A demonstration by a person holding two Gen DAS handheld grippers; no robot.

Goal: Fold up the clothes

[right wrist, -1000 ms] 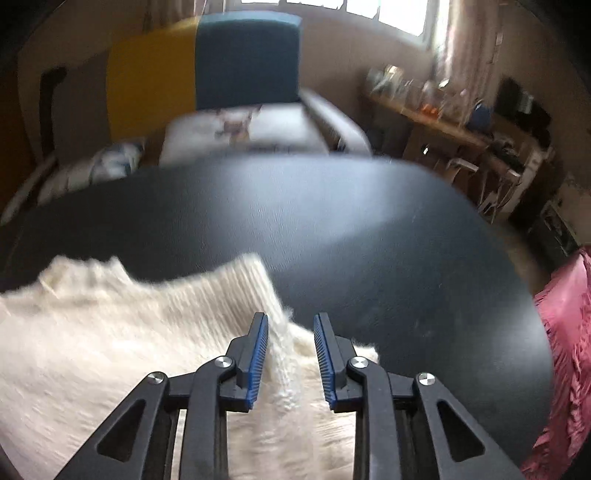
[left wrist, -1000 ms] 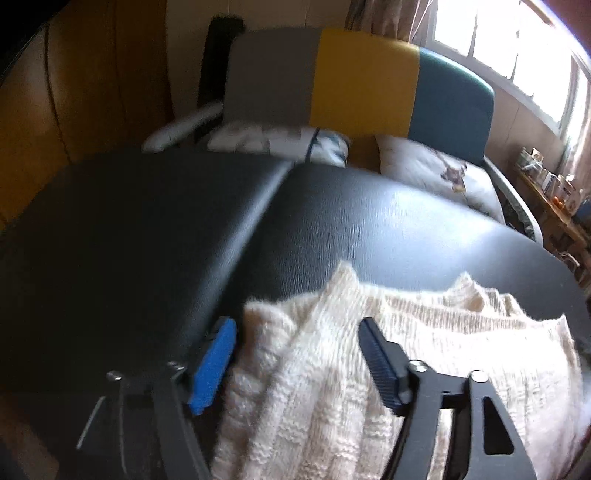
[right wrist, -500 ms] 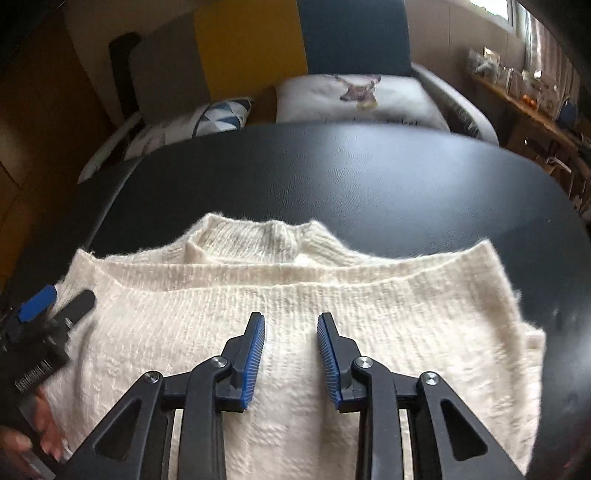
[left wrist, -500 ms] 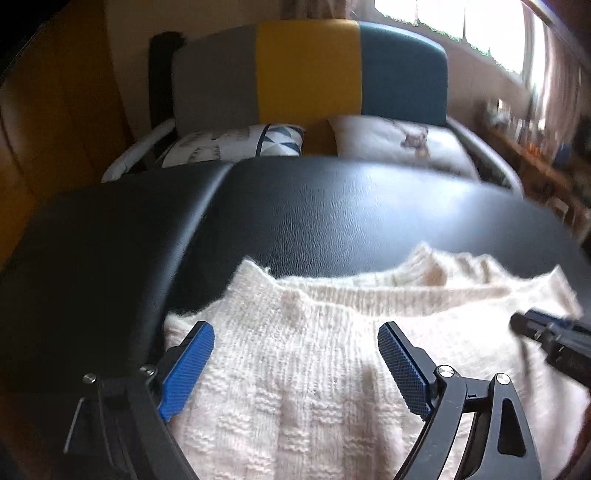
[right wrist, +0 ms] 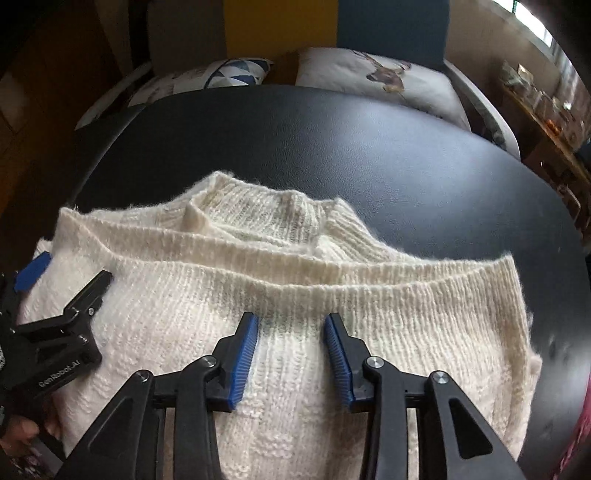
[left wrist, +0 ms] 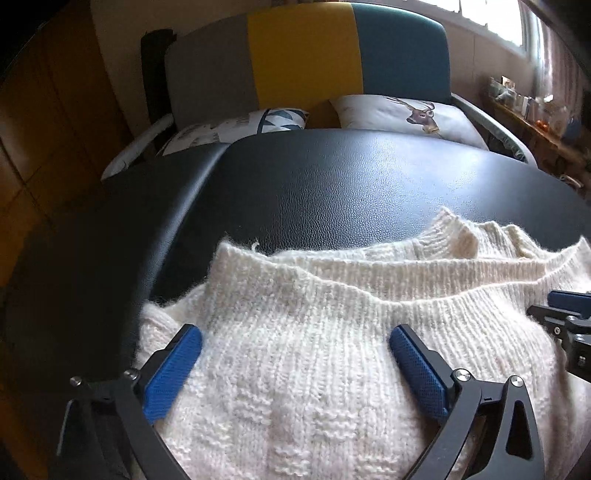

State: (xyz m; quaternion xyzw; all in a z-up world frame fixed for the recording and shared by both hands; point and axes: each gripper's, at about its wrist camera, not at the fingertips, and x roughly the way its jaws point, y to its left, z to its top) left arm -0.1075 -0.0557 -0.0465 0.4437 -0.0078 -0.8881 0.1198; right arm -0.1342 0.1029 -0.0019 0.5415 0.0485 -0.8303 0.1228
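Sweater (left wrist: 295,369) beneath both open grippers

sweater (right wrist: 295,302) near edge cut off, shelf clutter (left wrist: 532,107) too small to tell

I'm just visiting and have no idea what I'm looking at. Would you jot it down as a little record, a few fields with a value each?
garment: cream knitted sweater, folded, ribbed edges lying in layers toward the far side
surface: black padded table
left gripper: jaws wide apart, above the sweater, gripping nothing
right gripper: jaws apart, above the sweater's middle, gripping nothing
behind the table: grey, yellow and teal sofa with a deer-print cushion and a triangle-print cushion
light: window at upper right
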